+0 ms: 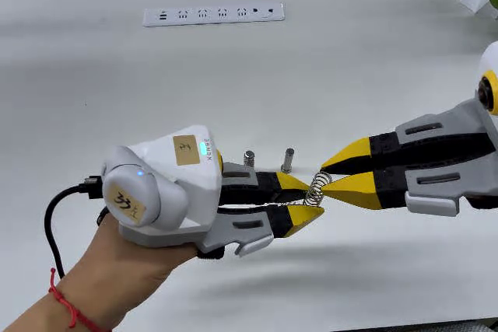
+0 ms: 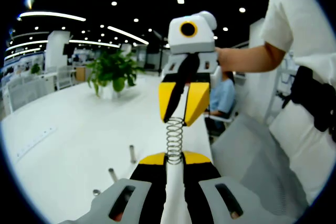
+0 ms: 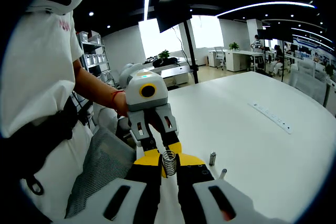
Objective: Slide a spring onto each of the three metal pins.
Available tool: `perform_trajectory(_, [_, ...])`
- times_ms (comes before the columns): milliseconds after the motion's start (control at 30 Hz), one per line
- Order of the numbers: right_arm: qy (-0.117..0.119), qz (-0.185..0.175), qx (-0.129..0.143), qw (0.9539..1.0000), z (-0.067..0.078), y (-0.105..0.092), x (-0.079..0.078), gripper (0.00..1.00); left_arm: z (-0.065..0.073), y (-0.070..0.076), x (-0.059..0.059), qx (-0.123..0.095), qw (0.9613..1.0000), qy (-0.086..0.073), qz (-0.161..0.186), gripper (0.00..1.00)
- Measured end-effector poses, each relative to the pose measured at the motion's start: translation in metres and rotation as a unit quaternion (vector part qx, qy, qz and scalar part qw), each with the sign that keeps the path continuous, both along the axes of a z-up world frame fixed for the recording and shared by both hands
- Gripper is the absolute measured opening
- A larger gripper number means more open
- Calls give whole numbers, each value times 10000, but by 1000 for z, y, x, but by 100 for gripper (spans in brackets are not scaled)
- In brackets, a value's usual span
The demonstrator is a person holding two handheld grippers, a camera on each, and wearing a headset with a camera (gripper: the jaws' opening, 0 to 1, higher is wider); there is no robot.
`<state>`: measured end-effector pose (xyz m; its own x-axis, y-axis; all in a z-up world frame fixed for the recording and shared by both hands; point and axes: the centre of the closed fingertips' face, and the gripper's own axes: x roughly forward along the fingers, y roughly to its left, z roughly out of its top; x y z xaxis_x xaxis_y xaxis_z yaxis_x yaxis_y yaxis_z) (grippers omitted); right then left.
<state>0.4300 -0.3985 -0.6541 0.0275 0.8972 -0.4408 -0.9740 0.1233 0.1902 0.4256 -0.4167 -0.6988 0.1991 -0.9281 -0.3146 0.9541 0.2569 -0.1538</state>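
pinching one spring (image 1: 315, 191) at both ends with left gripper (image 1: 314, 198) jaws and right gripper (image 1: 322, 177) jaws, above desk (image 1: 350, 75).

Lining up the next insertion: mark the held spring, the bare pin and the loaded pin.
held spring (image 1: 315, 190), head view, middle coils.
bare pin (image 1: 287, 161), head view, shaft.
loaded pin (image 1: 249, 159), head view, coils.

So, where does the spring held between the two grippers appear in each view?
Head view: the spring is right of centre, between the left gripper and the right gripper.
Left gripper view: the spring is at centre, above this view's own jaws.
Right gripper view: the spring is low at centre.
Shared landmark: the upright metal pins nearby.
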Motion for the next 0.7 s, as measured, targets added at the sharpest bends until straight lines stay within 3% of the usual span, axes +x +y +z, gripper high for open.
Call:
perform_trajectory(200, [26, 116, -120, 9999, 0, 0, 0, 17, 1, 1, 1, -39, 10000, 6, 27, 10])
perform_trajectory(300, [-99, 336, -418, 9985, -3, -4, 1, 19, 2, 1, 2, -58, 10000, -18, 24, 10])
perform_trajectory(433, [-279, 747, -825, 9934, -3, -1, 2, 21, 1, 1, 4, -43, 10000, -59, 18, 10])
perform_trajectory(567, [-569, 1309, -1412, 9796, -9, 6, -3, 21, 1, -1, 4, -23, 9999, -98, -17, 10])
perform_trajectory(700, [-787, 1872, -1829, 9619, -15, 6, -3, 21, 0, -2, 3, 3, 9999, -114, -39, 10])
